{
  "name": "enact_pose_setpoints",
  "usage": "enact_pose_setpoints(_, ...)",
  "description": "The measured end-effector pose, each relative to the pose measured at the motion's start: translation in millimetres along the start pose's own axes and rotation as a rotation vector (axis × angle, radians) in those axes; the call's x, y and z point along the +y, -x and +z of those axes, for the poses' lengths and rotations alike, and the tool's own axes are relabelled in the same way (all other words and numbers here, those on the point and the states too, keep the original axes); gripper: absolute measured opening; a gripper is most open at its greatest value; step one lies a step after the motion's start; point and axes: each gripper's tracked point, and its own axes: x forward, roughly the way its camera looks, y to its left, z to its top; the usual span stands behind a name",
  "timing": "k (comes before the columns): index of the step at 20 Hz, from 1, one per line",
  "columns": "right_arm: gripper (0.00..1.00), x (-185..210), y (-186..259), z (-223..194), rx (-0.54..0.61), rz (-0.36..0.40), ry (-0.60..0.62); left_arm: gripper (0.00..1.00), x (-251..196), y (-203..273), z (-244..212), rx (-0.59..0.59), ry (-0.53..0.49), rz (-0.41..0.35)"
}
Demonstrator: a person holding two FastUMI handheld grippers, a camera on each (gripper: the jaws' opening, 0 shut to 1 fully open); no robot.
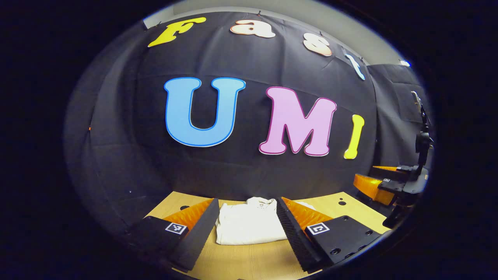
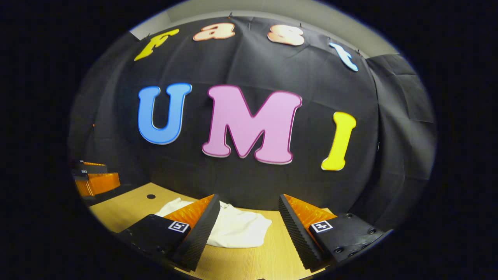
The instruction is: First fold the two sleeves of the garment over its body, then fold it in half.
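From the left gripper view I see my left gripper [image 1: 247, 225] held above the near part of the wooden table [image 1: 256, 260], its two fingers spread wide apart with nothing between them but air. Framed in that gap, farther along the tabletop, lies the white garment [image 1: 249, 223]. It sits as a compact folded bundle, flat on the wood, with its collar end toward the far black cloth wall [image 1: 249, 171]. The garment is clear of both fingers; neither touches it.

At the right edge of the same view I see my right gripper [image 1: 375, 177], raised above the table's right end, well apart from the garment. From this angle I cannot tell how its fingers stand.

The right gripper view settles that: the right gripper [image 2: 247, 225] has its fingers spread wide, gripping nothing, hovering over the table [image 2: 268, 260]. Here the garment [image 2: 237, 231] lies to the left of centre, partly hidden behind the left-hand finger [image 2: 200, 229], its rounded right edge resting on bare wood. A small dark hole [image 2: 151, 196] marks the tabletop at the far left. Beyond it, at the left edge, I see the left gripper [image 2: 93, 177], raised beside the table.
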Motion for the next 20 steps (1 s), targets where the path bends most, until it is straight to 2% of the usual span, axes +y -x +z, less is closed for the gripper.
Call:
enact_pose_setpoints(2, 0.96, -7, 30, 28, -0.067, -0.013, 0.009, 0.96, -20, 27, 21, -0.025, 0.007, -0.031)
enact_pose_setpoints(5, 0.96, -6, 71, 58, -0.112, -0.027, -0.011, 0.96, -35, 68, 44, -0.061, 0.057, -0.031)
enact_pose_setpoints(8, 0.96, 9, 106, 77, -0.137, 0.013, -0.022, 0.96, -48, 104, 64, -0.131, 0.087, -0.044)
enact_pose_setpoints(10, 0.96, 20, 127, 81, -0.147, 0.042, -0.004, 0.96, -55, 121, 68, -0.175, 0.056, -0.061)
enact_pose_setpoints(15, 0.96, 43, 165, 75, -0.146, 0.097, -0.010, 0.96, -56, 153, 47, -0.153, -0.002, -0.025)
enact_pose_setpoints(20, 0.96, 48, 172, 76, -0.161, 0.129, 0.002, 0.96, -66, 162, 51, -0.121, 0.034, 0.004)
